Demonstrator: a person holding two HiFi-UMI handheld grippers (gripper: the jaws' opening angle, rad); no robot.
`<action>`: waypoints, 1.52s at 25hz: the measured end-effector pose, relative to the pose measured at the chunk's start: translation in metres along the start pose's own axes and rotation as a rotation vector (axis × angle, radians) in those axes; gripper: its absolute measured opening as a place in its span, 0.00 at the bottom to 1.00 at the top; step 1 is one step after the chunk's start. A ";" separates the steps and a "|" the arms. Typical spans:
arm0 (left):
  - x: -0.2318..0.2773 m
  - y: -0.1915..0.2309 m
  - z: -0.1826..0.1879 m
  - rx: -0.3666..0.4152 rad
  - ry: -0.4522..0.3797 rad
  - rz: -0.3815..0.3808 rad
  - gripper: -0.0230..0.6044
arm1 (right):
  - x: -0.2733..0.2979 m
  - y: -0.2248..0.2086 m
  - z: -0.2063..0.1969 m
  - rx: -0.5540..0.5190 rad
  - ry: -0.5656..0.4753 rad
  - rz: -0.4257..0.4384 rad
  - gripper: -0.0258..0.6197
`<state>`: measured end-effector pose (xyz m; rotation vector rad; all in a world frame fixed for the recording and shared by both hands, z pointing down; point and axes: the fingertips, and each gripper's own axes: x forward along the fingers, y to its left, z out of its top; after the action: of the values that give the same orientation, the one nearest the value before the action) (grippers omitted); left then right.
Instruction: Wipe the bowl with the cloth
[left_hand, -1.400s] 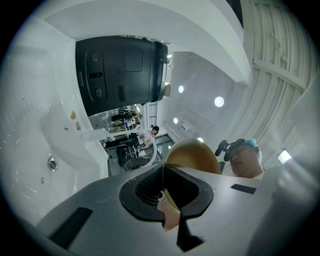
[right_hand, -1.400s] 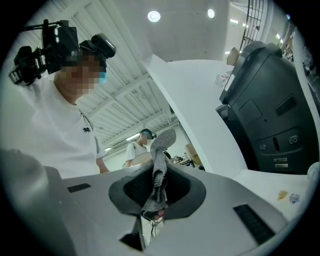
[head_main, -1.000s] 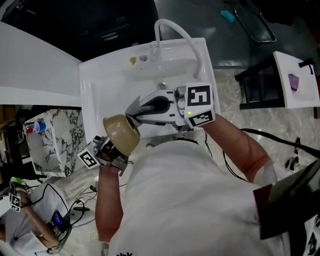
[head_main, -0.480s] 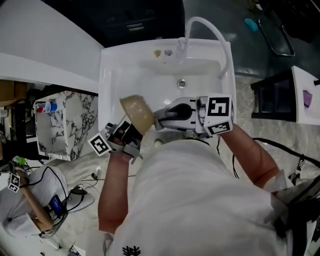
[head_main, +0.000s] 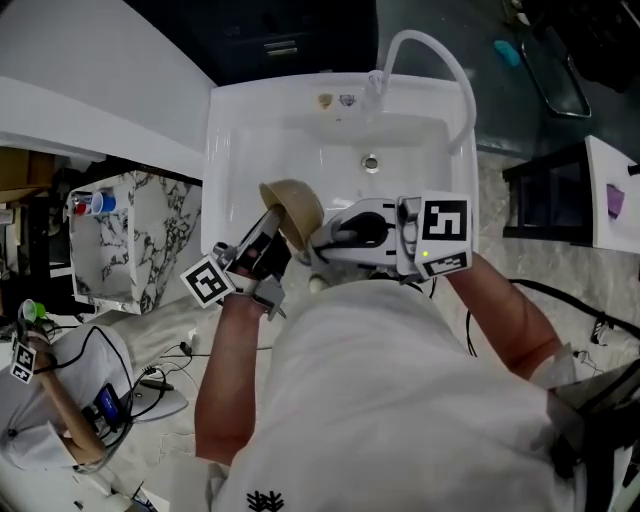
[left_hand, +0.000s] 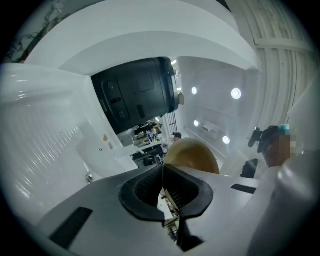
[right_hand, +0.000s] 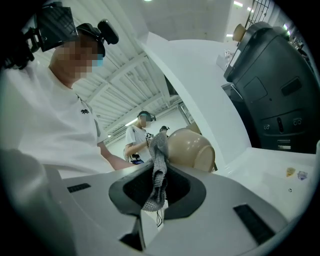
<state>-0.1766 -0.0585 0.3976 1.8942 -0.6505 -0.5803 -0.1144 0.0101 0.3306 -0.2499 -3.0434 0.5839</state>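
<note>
The bowl (head_main: 295, 205) is tan, smooth and glossy, with no visible residue. It hangs tilted on edge above the front part of the white sink (head_main: 228, 150). The left gripper (head_main: 272, 232) supports it from below and to the left, with the jaws pinching the thin rim wall between the pads. This rim grip probably leaves most of the bowl surface free for wiping, and the position over the sink would catch any drips. The right gripper (head_main: 320, 240) points level at the bowl from the opposite side. Its jaws are clamped on a grey knitted cloth (right_hand: 159, 165). A fold of cloth projects beyond the pads and reaches the bowl's rounded outer wall. Contact cannot be confirmed.
</note>
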 end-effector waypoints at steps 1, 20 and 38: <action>-0.003 0.001 -0.001 0.003 0.009 0.007 0.07 | 0.001 0.001 0.002 -0.004 -0.001 -0.003 0.11; -0.062 -0.007 -0.062 0.154 0.339 0.035 0.07 | 0.026 -0.010 0.014 0.025 -0.096 -0.117 0.11; -0.080 -0.004 0.013 0.221 0.258 0.146 0.07 | 0.032 -0.012 -0.096 0.170 0.023 -0.357 0.11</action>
<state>-0.2429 -0.0122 0.3973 2.0614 -0.6974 -0.1711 -0.1418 0.0389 0.4242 0.2829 -2.8871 0.7925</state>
